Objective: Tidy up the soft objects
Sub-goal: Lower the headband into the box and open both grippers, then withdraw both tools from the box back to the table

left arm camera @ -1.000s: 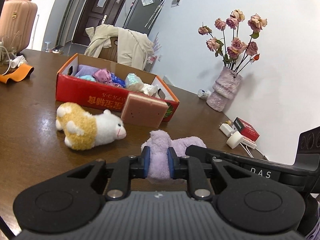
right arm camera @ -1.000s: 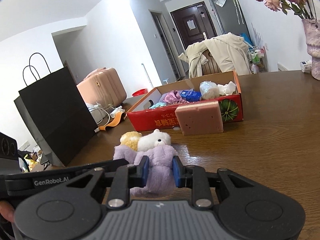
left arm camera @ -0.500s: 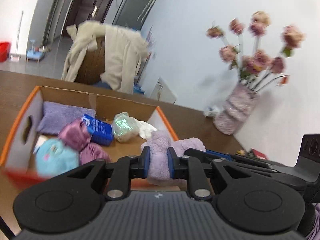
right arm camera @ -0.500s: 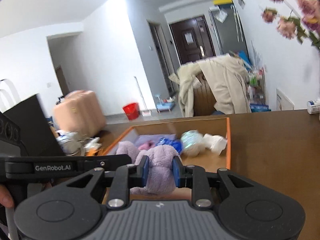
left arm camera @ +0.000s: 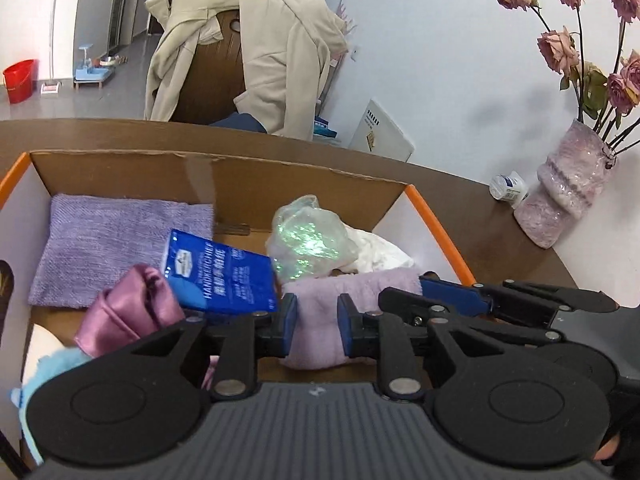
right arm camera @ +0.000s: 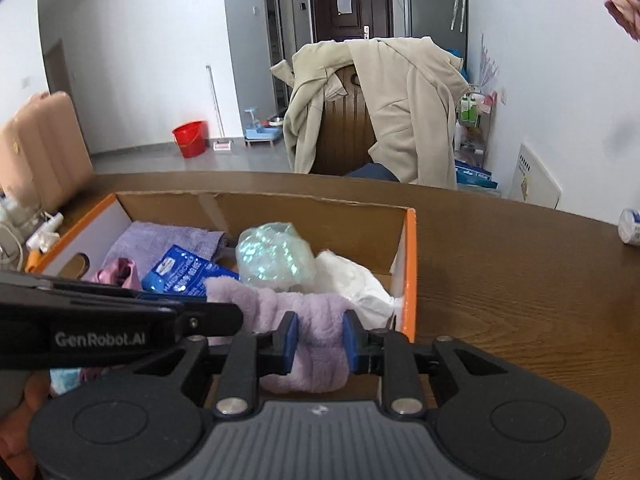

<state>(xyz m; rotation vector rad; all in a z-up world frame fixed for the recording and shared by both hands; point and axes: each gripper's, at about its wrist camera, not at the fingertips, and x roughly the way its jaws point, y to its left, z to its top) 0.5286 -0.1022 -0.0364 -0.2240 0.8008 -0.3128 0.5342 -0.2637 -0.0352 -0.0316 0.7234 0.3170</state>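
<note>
Both grippers hold one purple plush toy (left arm camera: 356,282) over the right part of an open cardboard box (left arm camera: 224,184) with orange rims. My left gripper (left arm camera: 317,322) has the plush between its blue pads, which still press on it while the jaws are opening slightly. In the right wrist view my right gripper (right arm camera: 318,340) is shut on another part of the plush (right arm camera: 280,304). Inside the box lie a purple towel (left arm camera: 120,232), a blue tissue pack (left arm camera: 224,276), a shiny plastic bag (left arm camera: 308,240), a white cloth (left arm camera: 380,252) and a pink satin pouch (left arm camera: 128,316).
The box stands on a brown wooden table (right arm camera: 520,280). A pink vase of dried roses (left arm camera: 560,196) and a small white bottle (left arm camera: 508,190) stand at the right by the wall. A chair draped with a beige coat (right arm camera: 384,104) is behind the table; a pink suitcase (right arm camera: 40,148) is far left.
Both grippers have carried the purple plush forward from the table in front of the box to above its inside. The yellow-and-white plush and the pink sponge have dropped out of view.
</note>
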